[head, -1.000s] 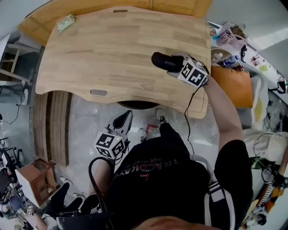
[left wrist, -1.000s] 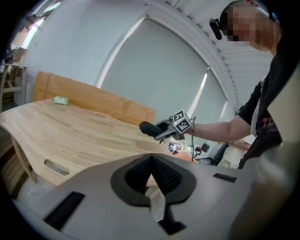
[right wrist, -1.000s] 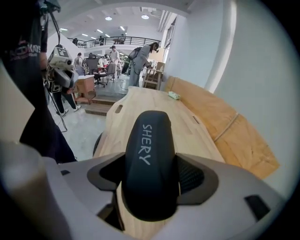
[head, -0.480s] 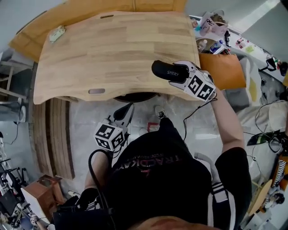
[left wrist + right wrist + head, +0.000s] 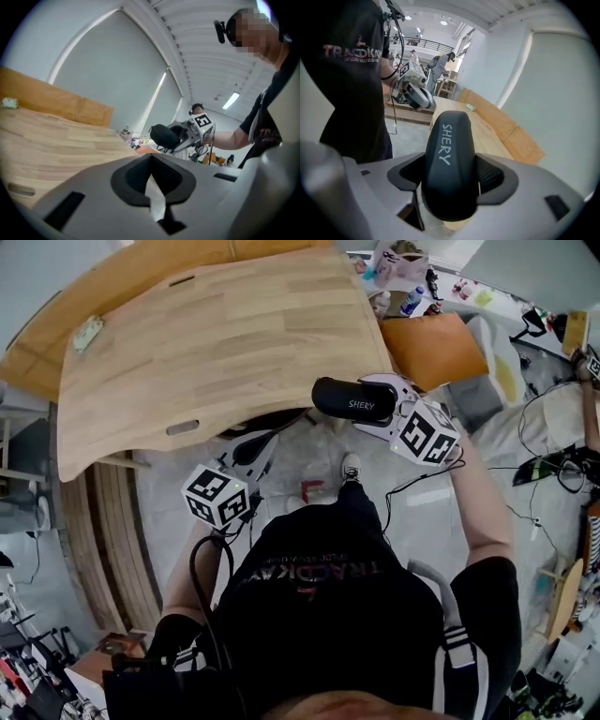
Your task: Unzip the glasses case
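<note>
Left gripper [image 5: 255, 446]: shut, empty, below the table [image 5: 187, 343] edge, well apart from the case [image 5: 342, 399]. Right gripper [image 5: 373, 405]: clamps the case by one end, in mid-air over the floor. Likely risks: twists or slips free under a zip tug; misses the pull, unseen here; pins the seam under the pads.

Head view: steeply down, counter [image 5: 187, 343] ahead.
Left tongs view: staring across at right tongs [image 5: 178, 136].
Right tongs view: looking back at left tongs [image 5: 421, 102].
</note>
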The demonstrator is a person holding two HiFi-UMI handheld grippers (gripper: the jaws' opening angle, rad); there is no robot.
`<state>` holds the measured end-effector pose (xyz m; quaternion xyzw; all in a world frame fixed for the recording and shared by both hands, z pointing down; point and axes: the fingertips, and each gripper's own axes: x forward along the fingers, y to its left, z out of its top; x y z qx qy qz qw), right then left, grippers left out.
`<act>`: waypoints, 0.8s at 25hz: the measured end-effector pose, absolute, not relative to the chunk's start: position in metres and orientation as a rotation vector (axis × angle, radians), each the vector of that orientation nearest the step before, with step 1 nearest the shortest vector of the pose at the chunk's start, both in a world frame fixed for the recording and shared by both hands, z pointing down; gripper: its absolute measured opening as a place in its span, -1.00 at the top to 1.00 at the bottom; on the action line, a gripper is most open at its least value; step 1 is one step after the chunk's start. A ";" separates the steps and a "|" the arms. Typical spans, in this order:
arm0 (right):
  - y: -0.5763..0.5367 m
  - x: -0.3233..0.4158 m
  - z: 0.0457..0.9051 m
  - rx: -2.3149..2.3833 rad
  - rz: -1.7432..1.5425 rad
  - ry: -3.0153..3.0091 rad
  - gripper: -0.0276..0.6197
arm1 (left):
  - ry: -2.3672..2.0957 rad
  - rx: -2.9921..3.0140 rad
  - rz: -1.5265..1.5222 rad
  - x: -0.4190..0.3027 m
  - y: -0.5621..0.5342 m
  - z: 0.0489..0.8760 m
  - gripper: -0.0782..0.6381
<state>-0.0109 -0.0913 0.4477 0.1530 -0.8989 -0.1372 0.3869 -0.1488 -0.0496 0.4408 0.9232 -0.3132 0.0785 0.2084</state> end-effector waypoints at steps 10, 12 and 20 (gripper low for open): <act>-0.008 0.046 0.413 0.325 -0.414 -2.290 -0.16 | -0.315 2.733 0.128 -0.060 -0.043 0.393 0.76; 0.005 0.058 0.410 0.299 -0.415 -2.290 -0.16 | -0.158 2.712 0.098 -0.039 -0.032 0.384 0.76; 0.030 0.091 0.398 0.215 -0.412 -2.318 -0.16 | 0.320 2.636 0.129 0.024 -0.013 0.364 0.44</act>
